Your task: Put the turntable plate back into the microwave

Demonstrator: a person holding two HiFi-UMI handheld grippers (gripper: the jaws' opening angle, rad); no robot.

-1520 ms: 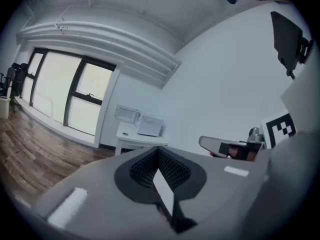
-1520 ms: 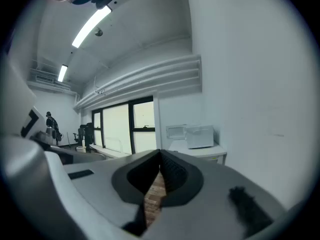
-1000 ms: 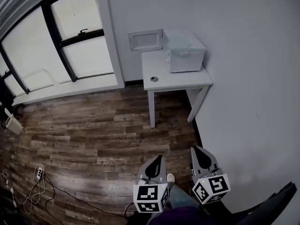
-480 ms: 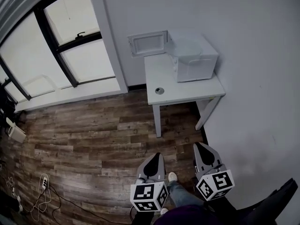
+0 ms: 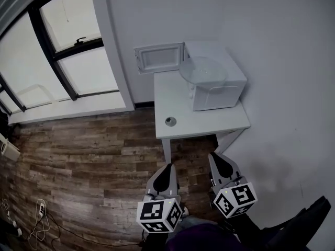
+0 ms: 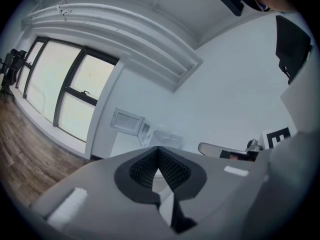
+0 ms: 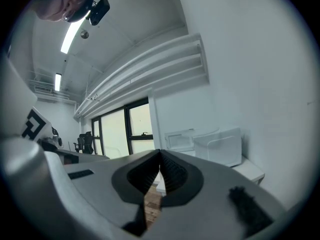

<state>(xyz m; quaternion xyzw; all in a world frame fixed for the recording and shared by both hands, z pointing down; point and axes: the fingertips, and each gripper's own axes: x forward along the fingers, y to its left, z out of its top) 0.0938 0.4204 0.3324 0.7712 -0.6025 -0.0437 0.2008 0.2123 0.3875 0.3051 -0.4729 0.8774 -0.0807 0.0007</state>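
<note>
A white microwave (image 5: pixel 215 85) stands at the back of a small white table (image 5: pixel 193 120), its door (image 5: pixel 158 58) swung open to the left. The clear glass turntable plate (image 5: pixel 203 69) lies on top of the microwave and overhangs its front edge. My left gripper (image 5: pixel 168 167) and right gripper (image 5: pixel 216 157) hover over the floor just in front of the table, both shut and empty, pointing at it. In the left gripper view the shut left gripper (image 6: pixel 158 149) faces the microwave (image 6: pixel 167 137). In the right gripper view the right gripper (image 7: pixel 160 153) is shut, with the microwave (image 7: pixel 220 146) ahead on the right.
A small round grey piece (image 5: pixel 170 121) lies on the table near its front left. A grey wall (image 5: pixel 282 88) runs close along the right. Large windows (image 5: pixel 57 61) fill the left wall above a wooden floor (image 5: pixel 78 161). A black chair part (image 5: pixel 309 218) is at lower right.
Both grippers have travelled forward together toward the table, which now sits much closer and just ahead of them. Both stay shut and empty.
</note>
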